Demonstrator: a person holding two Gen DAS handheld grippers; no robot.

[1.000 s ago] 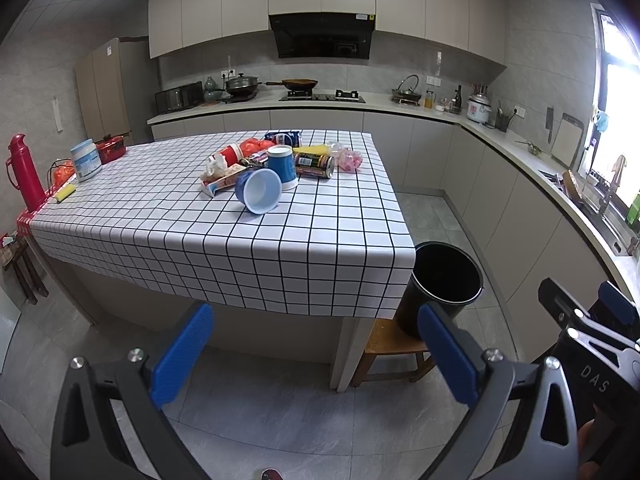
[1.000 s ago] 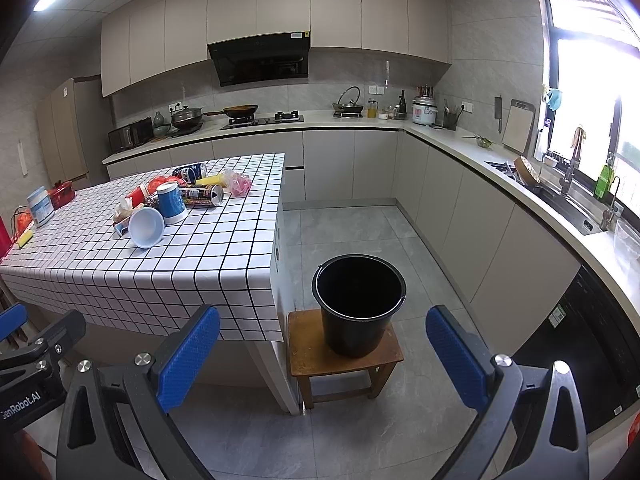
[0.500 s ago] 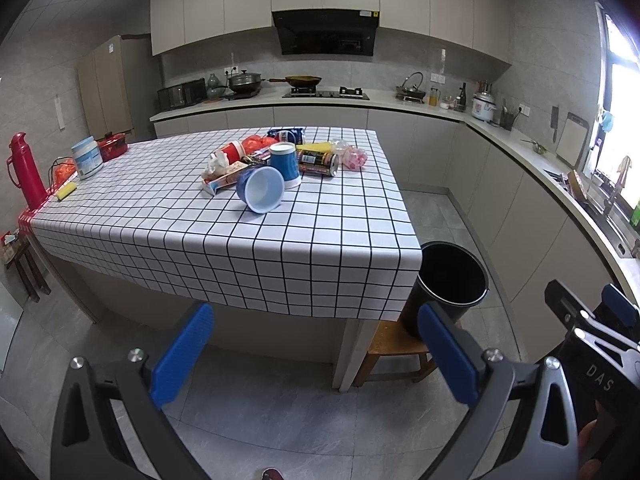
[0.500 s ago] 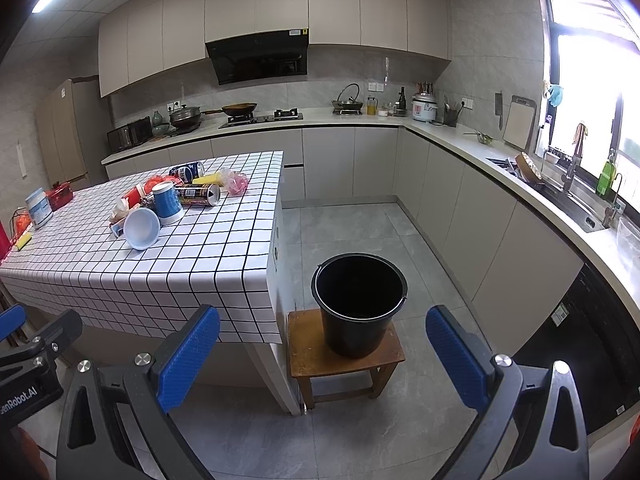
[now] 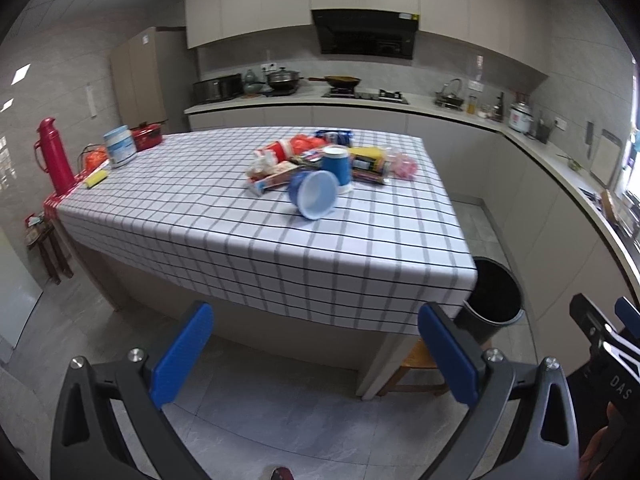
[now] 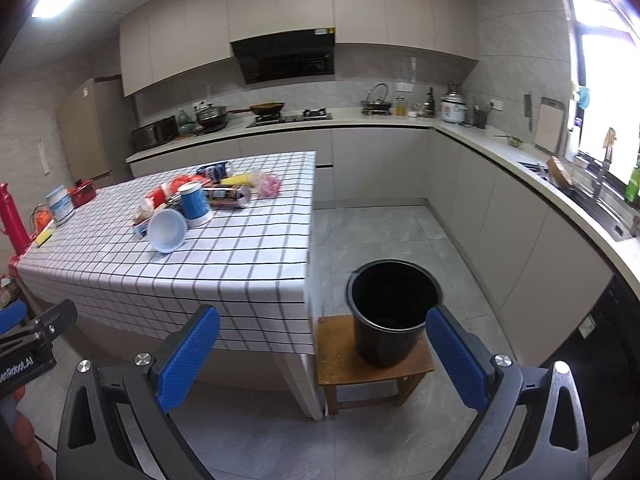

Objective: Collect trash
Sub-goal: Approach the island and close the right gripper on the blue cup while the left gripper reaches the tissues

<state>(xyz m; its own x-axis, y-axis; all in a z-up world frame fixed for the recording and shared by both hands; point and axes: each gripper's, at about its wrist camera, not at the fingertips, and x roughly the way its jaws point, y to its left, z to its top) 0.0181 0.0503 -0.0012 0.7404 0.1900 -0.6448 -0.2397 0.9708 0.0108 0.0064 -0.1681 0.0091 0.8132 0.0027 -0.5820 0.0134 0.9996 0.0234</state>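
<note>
1. Progress: nothing collected yet, by the look of it. The black bucket [image 6: 394, 312] on the wooden stool [image 6: 374, 364] shows only dark inside; contents cannot be told for certain.
2. Tools: left gripper [image 5: 316, 354] and right gripper [image 6: 322, 356] both spread wide with nothing between the blue pads, held low in front of the near table edge, well apart from the trash.
3. Trash pile sits on the far half of the checked tablecloth [image 5: 248, 240]: tipped blue cup [image 5: 314, 199] nearest, upright blue cup [image 5: 337, 169] just behind it, a can lying on its side [image 6: 230, 196], red wrappers [image 5: 292, 147], yellow packet [image 5: 370, 158], pink bag [image 5: 404, 167].
4. Remaining: every piece, as judged; whole task ahead.
5. Surroundings: red thermos [image 5: 54, 156], white tub [image 5: 119, 151] and red pot [image 5: 147, 139] at the far left end, probably not trash.
6. Obstruction: table corner overhangs beside the bucket; otherwise the reach looks clear.
</note>
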